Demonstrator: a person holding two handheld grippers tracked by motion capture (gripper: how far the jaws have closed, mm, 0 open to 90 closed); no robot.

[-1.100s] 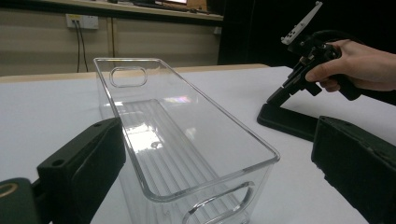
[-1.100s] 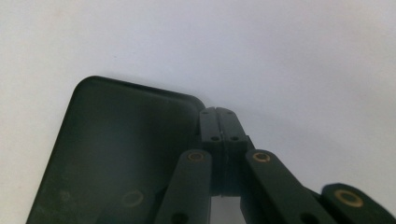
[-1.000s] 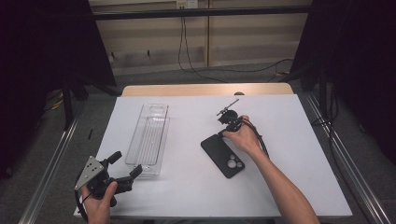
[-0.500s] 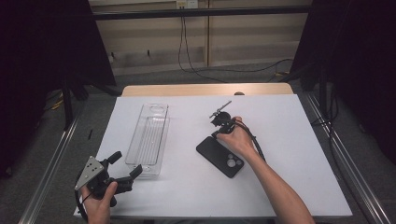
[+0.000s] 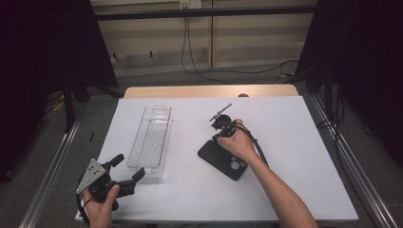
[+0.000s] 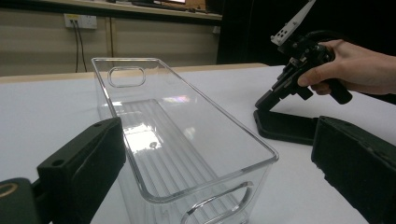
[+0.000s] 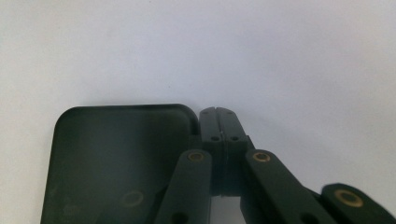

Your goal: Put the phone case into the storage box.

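The clear plastic bin (image 5: 152, 141) lies lengthwise on the white surface (image 5: 294, 142), and I use it as the landmark. To the right of the bin, a little apart from it, lies a black phone (image 5: 222, 160) with its back and camera rings facing up. The right hand-held gripper (image 5: 221, 127) is at the far corner of the phone, on the side away from the person; in the right gripper view its jaws are pressed together, just beside the rounded corner of the phone (image 7: 116, 163), and I cannot tell whether they pinch its edge or only touch it. The left hand-held gripper (image 5: 124, 172) rests at the near end of the bin, toward the person, with its jaws wide apart and nothing between them; in the left gripper view the bin (image 6: 187, 140) stands between the two open jaws. In my judgement the risk is at the phone: closed jaws pushing on one corner can make it turn or slide on the smooth surface, and a thin grip on the edge could slip. The light, empty bin could also be pushed away if the left jaws touch it. I can read no brand, label or writing on any thing.
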